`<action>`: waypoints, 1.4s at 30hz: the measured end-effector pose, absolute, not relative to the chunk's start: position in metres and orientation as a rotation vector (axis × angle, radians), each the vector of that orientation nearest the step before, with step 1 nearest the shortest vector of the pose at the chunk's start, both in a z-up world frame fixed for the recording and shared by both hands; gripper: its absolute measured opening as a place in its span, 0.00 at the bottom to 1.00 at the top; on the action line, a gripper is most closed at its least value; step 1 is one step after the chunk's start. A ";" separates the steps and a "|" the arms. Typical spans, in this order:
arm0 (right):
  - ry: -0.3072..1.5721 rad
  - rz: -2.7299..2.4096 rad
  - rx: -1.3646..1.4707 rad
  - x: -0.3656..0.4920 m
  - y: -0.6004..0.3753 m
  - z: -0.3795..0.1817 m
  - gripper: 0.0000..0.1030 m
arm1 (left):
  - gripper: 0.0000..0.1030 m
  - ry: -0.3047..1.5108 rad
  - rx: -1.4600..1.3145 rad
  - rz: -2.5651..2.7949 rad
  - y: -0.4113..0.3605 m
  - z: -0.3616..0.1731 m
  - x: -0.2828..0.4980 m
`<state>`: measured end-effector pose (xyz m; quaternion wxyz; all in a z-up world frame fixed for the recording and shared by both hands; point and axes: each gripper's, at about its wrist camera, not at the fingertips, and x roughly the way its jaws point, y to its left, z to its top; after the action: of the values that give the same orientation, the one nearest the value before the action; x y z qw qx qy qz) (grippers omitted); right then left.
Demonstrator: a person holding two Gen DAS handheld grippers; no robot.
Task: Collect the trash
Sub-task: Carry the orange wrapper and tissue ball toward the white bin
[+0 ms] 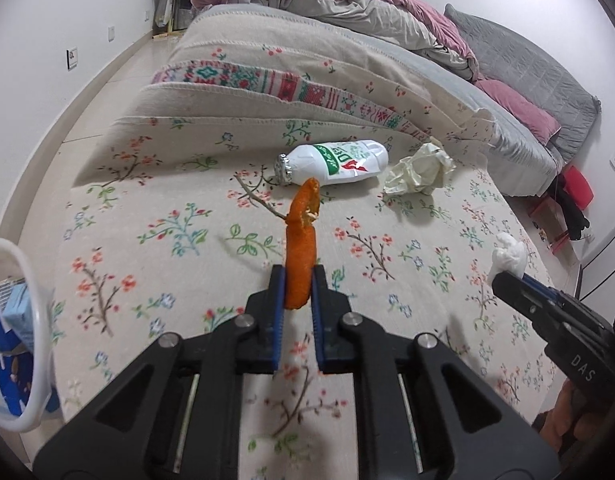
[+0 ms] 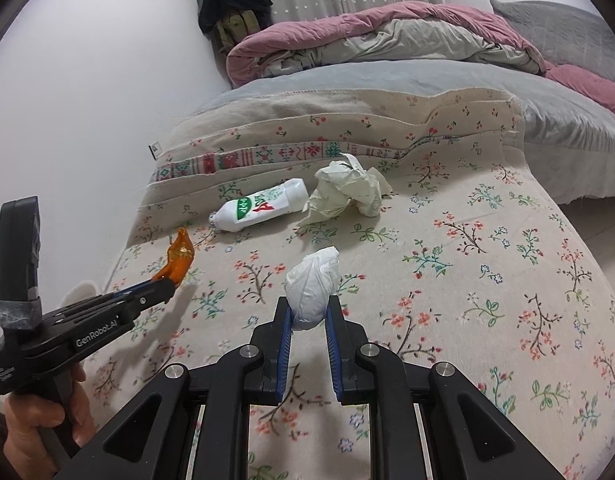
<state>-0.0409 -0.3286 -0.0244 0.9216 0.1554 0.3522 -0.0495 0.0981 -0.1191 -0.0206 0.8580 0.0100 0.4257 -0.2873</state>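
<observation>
A: Orange peel (image 1: 300, 256): pinched between the pads of the left hand-held gripper (image 1: 299, 286), lifted clear of the bed (image 1: 155, 216), curling upward past the fingertips. Light, limp, a little slick on the inner side; grip low on the strip, so the free end flops.

B: White tissue wad (image 2: 313, 290): squeezed between the pads of the right hand-held gripper (image 2: 310, 312), also off the bed. Soft, almost weightless, crushes under pressure; hold looks secure enough.

A: Still lying near the folded far edge of the floral cover: white plastic bottle (image 1: 333, 162) on its side, foil cap toward the left edge. Rigid, smooth, probably empty and light; likely to roll. Best taken across the waist, mid-label, not at the narrow neck.

B: Just beside the bottle's base, toward the right edge: crumpled cream paper (image 2: 347, 190). Springy, light, no firm core visible; best pinched on a thick fold near the middle, not on a loose corner.

A: Thin twig (image 1: 259, 198) lying flat on the cover between the peel and the bottle's cap. Stiff but brittle, hard to get under.

B: Off the left edge of the bed, low: white-rimmed bin (image 1: 25, 320) with a blue carton inside. Probably the drop point for both loads.

A: Beyond all that: pink and grey quilt (image 1: 307, 4) heaped at the far end.
</observation>
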 end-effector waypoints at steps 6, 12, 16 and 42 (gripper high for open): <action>0.710 -0.097 0.316 -0.053 -0.322 -0.016 0.17 | 0.13 0.883 0.016 -0.594 -0.111 -0.014 0.083; 0.705 -0.094 0.310 -0.062 -0.318 -0.012 0.17 | 0.13 0.875 0.008 -0.577 -0.098 -0.011 0.068; 0.705 -0.083 0.316 -0.064 -0.313 -0.011 0.17 | 0.13 0.861 0.008 -0.543 -0.084 -0.011 0.058; 0.747 0.084 0.249 -0.028 -0.220 -0.014 0.17 | 0.13 0.836 -0.076 -0.348 0.036 -0.011 0.053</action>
<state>-0.0282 -0.2197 -0.0135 0.9226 0.1210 0.3640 0.0410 0.0532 0.0362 -0.0112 0.8986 -0.0369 0.4035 -0.1681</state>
